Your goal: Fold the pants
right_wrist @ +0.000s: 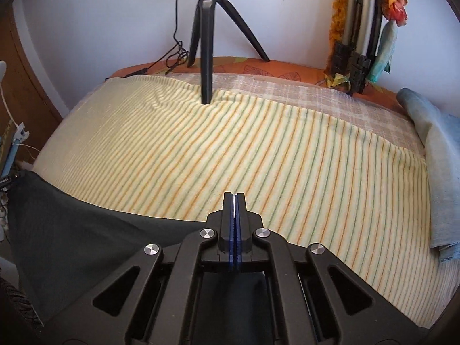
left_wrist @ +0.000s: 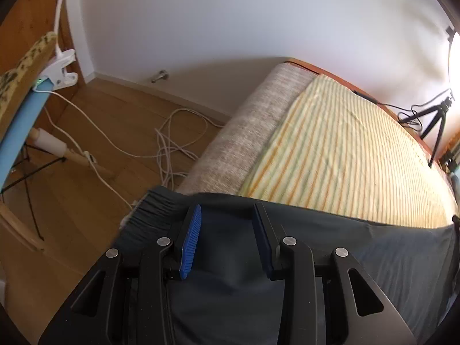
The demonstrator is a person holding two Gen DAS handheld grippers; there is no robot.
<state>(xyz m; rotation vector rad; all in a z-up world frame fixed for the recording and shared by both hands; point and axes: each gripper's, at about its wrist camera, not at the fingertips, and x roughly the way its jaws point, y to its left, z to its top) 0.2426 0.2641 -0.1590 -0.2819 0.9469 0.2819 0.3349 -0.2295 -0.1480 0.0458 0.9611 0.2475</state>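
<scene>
Dark grey pants [left_wrist: 235,258] lie along the near edge of a bed, their ribbed waistband [left_wrist: 149,212] hanging off the bed's left end. My left gripper [left_wrist: 227,238] hovers over the waist end with its blue pads [left_wrist: 191,238] apart. The cloth shows between them, but neither pad presses on it. In the right wrist view the pants [right_wrist: 80,235] spread at the lower left and run in under my right gripper [right_wrist: 235,198]. Its pads are tight together, its tip is over the striped sheet, and no cloth shows between them.
A yellow striped sheet [right_wrist: 230,143] covers the bed. A black tripod [right_wrist: 207,43] stands at its far side by the wall. Folded blue cloth [right_wrist: 440,178] lies at the right. Left of the bed are white cables [left_wrist: 172,143] on the wooden floor and a chair with a white clamp [left_wrist: 63,69].
</scene>
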